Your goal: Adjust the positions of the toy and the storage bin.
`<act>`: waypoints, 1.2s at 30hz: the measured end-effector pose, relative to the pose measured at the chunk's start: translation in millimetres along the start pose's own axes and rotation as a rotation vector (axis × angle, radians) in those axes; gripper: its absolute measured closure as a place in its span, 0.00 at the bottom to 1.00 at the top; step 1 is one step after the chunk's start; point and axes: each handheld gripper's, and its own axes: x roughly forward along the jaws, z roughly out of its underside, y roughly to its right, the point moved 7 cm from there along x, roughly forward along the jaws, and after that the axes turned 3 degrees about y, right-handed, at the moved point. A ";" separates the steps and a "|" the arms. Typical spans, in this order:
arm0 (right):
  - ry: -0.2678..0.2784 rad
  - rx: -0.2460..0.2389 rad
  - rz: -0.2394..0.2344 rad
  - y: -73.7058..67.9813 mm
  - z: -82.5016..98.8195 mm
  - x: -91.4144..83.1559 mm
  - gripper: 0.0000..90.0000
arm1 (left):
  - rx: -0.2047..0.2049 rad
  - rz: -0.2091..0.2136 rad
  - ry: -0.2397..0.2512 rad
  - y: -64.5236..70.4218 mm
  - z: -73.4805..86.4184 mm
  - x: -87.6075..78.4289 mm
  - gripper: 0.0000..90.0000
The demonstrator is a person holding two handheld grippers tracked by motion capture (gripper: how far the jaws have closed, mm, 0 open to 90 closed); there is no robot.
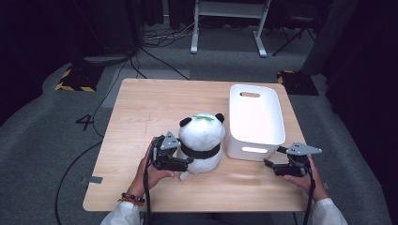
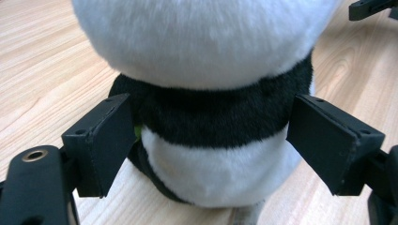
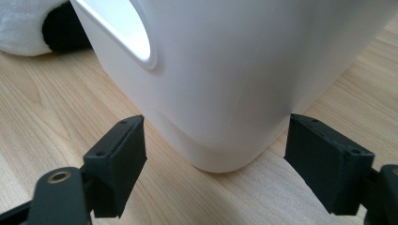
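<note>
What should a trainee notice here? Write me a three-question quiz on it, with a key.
1. True or false: the plush panda lies inside the white bin.
2. What stands between the jaws of the left gripper? A) a corner of the bin B) the plush panda C) nothing
3. Which gripper points at the bin's near corner, and how do its jaws stand?

Key
1. False: the panda stands on the table, beside the bin.
2. B
3. The right gripper; its jaws are open, either side of the corner and clear of it.
</note>
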 end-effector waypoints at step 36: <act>0.010 -0.002 -0.008 2.5 0.9 -2.9 0.24 | -0.115 -0.151 -0.011 -34.4 17.0 10.9 0.48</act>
